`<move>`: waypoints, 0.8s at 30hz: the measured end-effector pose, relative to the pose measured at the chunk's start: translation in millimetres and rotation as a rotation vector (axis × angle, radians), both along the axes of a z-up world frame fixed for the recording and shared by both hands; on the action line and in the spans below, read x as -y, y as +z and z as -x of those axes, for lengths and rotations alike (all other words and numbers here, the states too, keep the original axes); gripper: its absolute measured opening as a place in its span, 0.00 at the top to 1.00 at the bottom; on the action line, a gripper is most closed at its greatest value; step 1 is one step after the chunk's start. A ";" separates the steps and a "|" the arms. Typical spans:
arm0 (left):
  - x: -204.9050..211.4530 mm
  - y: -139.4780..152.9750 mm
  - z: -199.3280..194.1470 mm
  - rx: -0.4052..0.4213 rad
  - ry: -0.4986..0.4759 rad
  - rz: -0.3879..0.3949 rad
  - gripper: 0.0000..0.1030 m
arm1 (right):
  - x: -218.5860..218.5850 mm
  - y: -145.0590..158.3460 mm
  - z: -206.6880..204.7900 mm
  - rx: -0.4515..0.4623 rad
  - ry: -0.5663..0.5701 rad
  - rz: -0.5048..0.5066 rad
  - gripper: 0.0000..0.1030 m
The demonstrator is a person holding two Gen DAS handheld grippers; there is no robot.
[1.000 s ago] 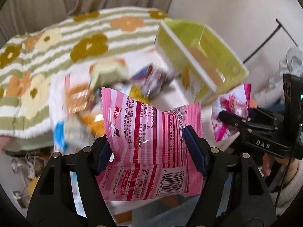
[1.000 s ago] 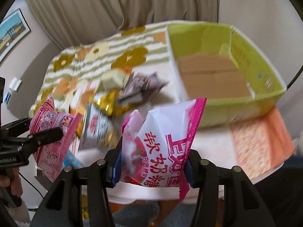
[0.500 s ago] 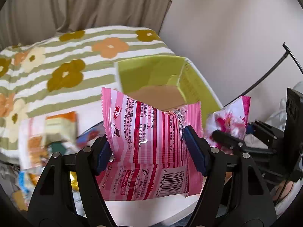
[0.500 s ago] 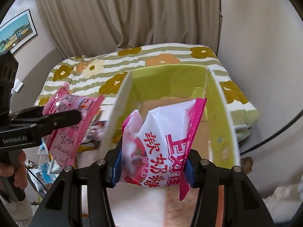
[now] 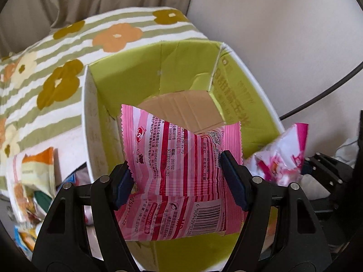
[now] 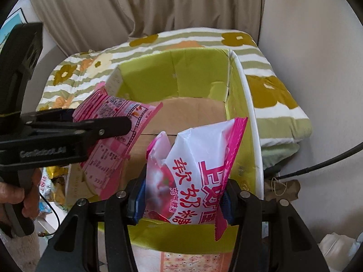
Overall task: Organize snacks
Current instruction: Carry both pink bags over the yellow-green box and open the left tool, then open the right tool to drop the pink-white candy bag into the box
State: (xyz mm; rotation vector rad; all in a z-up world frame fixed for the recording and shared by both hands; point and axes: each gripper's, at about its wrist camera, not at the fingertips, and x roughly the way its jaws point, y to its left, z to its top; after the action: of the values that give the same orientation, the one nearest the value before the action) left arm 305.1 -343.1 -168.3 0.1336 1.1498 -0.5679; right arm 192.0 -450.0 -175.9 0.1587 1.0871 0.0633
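My left gripper (image 5: 181, 176) is shut on a pink striped snack bag (image 5: 181, 170), back side with a barcode facing me. It hangs over the open green cardboard box (image 5: 247, 95), whose brown floor (image 5: 181, 106) is bare. My right gripper (image 6: 181, 197) is shut on a white-and-pink candy bag (image 6: 199, 158) above the same box (image 6: 177, 68), near its right wall. In the right wrist view the left gripper (image 6: 95, 129) comes in from the left with its pink bag (image 6: 113, 136) over the box's left side. In the left wrist view the right hand's bag (image 5: 283, 158) shows at the right.
Several loose snack packets (image 5: 34, 176) lie left of the box on the white table (image 5: 65, 140). A bed with a flowered striped blanket (image 5: 68, 52) stands behind. A hand (image 6: 13, 195) holds the left gripper's handle. A black cable (image 6: 313, 170) runs along the wall at right.
Both grippers have swung from over the snack pile to above the green box, each still gripping its bag. The box now fills the middle of both views.
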 end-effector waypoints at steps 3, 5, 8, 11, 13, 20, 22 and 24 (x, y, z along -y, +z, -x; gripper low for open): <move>6.8 -8.0 -7.2 0.009 -0.009 -0.034 0.33 | -1.2 -7.3 -7.7 -0.027 0.005 0.016 0.53; 10.2 -11.5 -10.0 0.019 -0.014 -0.060 0.33 | -1.1 -9.6 -10.3 -0.032 0.006 0.021 0.53; 14.4 -14.1 -13.6 0.048 -0.023 -0.100 0.30 | -2.3 -10.7 -12.6 -0.037 0.003 0.030 0.53; 18.9 -14.0 -14.9 0.095 -0.023 -0.167 0.15 | -1.5 -12.8 -14.0 -0.044 -0.004 0.035 0.52; 21.7 -13.2 -15.4 0.131 -0.027 -0.207 0.01 | -1.1 -14.2 -13.9 -0.053 -0.008 0.031 0.52; 12.0 -9.5 -14.0 0.120 -0.038 -0.204 0.01 | -0.9 -14.8 -12.3 -0.055 -0.007 0.031 0.52; 8.7 -6.8 -12.1 0.124 -0.034 -0.204 0.01 | -0.8 -14.2 -11.5 -0.054 -0.012 0.030 0.52; 7.2 -4.6 -8.7 0.132 -0.029 -0.207 0.01 | -1.8 -12.1 -9.9 -0.048 -0.013 0.028 0.52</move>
State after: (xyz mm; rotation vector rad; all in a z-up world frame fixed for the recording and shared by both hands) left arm 313.8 -350.3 -172.9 0.3608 1.0776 -0.4582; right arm 201.8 -448.2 -188.0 0.1427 1.1341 0.0322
